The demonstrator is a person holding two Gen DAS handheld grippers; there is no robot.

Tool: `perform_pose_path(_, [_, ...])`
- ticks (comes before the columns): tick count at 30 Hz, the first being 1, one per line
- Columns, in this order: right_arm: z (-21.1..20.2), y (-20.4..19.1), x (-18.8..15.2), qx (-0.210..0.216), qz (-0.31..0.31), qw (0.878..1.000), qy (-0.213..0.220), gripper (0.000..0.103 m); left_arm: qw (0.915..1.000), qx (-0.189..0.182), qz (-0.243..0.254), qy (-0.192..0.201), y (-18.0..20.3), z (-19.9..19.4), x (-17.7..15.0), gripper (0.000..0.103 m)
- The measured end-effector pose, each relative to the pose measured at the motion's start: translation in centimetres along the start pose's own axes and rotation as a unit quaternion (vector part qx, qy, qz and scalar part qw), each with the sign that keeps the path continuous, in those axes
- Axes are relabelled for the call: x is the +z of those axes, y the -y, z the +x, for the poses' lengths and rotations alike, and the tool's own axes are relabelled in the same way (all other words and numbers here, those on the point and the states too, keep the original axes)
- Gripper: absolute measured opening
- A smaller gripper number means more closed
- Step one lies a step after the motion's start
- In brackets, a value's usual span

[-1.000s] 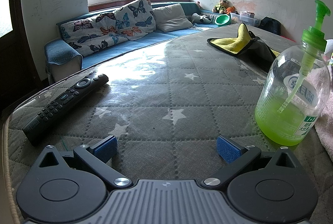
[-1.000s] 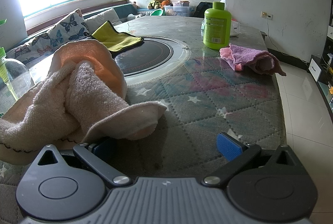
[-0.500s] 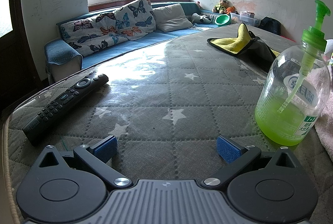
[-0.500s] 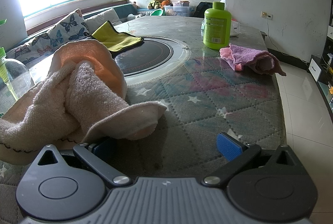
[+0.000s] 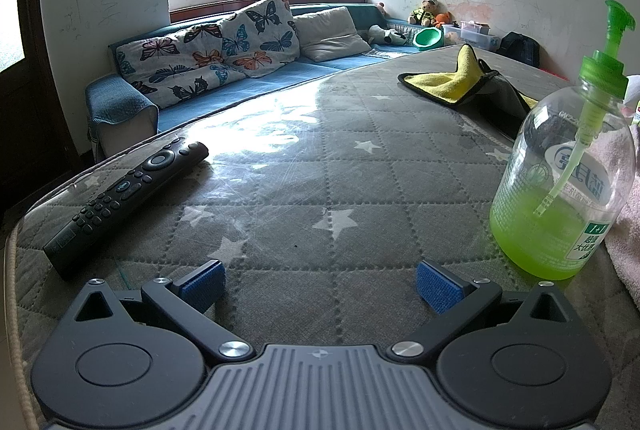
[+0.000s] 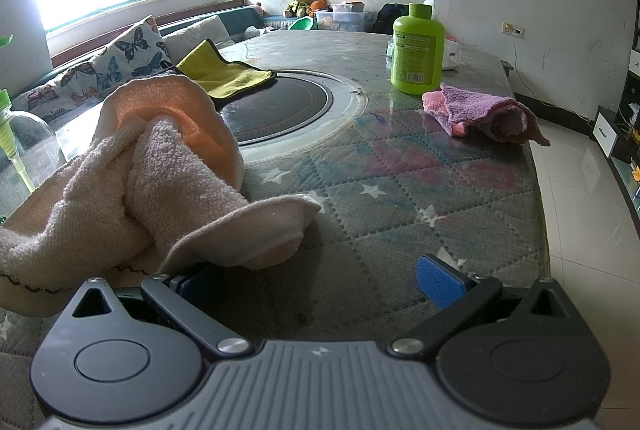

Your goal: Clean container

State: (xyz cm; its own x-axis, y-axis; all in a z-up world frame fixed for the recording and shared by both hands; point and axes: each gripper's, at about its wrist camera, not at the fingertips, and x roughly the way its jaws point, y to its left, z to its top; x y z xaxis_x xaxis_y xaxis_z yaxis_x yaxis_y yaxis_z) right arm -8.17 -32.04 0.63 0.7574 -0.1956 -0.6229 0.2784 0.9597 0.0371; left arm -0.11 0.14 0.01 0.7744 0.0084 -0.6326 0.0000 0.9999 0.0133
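Both my jaws open over the tabletop (image 5: 280, 190)

My left gripper (image 5: 320, 284) holds nothing; the clear pump bottle (image 5: 560, 198) with green liquid stands upright, just ahead to its right. My right gripper (image 6: 316, 280) is spread empty too, its left pad tucked under the pink towel (image 6: 132, 182) heaped beside it
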Motion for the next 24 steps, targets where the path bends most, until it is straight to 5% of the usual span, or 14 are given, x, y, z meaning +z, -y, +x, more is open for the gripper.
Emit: perform_pose_path(24, [-0.02, 0.02, 0.04, -0.001, -0.001, 1.0, 0.0, 0.103, 1.0, -0.001, -0.002, -0.001, 0.02, -0.08, -0.02, 0.103])
